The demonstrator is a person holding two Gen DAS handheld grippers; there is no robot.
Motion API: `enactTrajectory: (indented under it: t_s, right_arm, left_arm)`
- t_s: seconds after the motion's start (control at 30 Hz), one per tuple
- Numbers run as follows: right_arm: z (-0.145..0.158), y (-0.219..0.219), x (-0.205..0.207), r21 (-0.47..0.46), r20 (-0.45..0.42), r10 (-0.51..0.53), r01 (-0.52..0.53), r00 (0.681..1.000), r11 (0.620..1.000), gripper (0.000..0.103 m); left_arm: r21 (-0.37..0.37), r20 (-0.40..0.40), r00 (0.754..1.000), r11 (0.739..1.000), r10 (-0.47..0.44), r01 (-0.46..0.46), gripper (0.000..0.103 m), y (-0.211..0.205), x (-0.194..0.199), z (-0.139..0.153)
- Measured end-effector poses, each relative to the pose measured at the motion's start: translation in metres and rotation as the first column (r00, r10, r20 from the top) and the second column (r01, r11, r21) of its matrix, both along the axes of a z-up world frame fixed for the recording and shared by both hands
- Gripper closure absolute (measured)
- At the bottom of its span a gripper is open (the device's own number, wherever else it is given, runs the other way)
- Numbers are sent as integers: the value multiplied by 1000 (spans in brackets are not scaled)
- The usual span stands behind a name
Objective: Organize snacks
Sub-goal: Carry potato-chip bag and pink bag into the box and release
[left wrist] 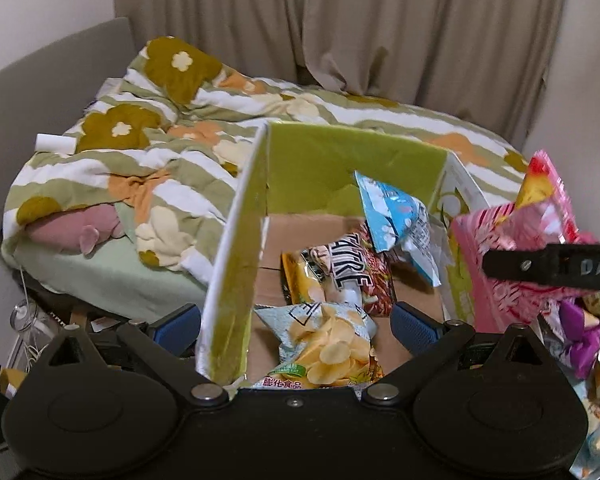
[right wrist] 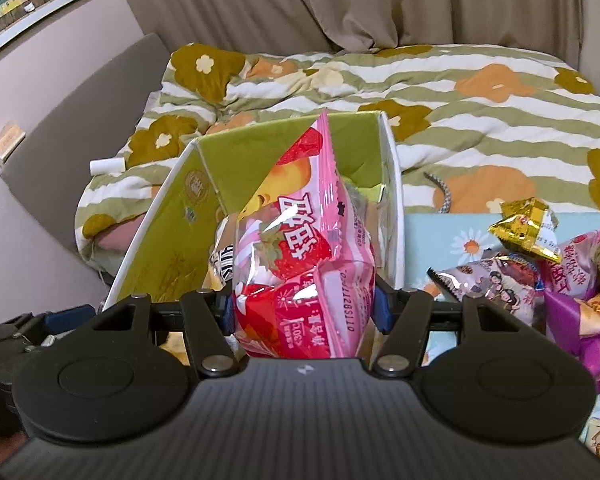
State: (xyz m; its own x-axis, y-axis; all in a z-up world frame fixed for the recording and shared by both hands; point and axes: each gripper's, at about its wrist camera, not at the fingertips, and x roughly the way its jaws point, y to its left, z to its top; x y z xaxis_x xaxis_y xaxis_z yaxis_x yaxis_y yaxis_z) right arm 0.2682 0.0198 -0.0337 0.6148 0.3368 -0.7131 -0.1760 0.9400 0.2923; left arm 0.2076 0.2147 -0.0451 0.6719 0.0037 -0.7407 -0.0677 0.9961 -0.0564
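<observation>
Right tool (right wrist: 305,307) pinches pink strawberry bag (right wrist: 300,240) above green box (right wrist: 172,232), left tool (left wrist: 296,322) spread astride box's wall; risk: slick, puffy bag slips or catches the rim, landing outside.

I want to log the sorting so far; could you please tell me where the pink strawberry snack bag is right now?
The pink strawberry bag is clamped in the right gripper, centre of the right wrist view, held at the green cardboard box, left of the loose snack pile.

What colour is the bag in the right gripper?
Pink bag with red strawberries, clearest in the right wrist view.
</observation>
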Motion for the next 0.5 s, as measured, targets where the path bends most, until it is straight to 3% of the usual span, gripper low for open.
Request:
enactTrajectory:
  t_s: [0.23,0.3,0.5]
  right_arm:
    - [-10,12,6,18,-26,21,-20,999,1000,22]
    - [-14,14,5,38,-34,28,-27,999,999,2]
    - [-22,9,-5,39,0,5,-5,1000,999,0]
  left_arm:
    - [9,21,999,999,39,-40,0,7,-4,2]
    - [7,20,999,999,47,-47,0,9,-5,0]
    - [-5,-4,999,999,51,-51,0,11,-9,-8]
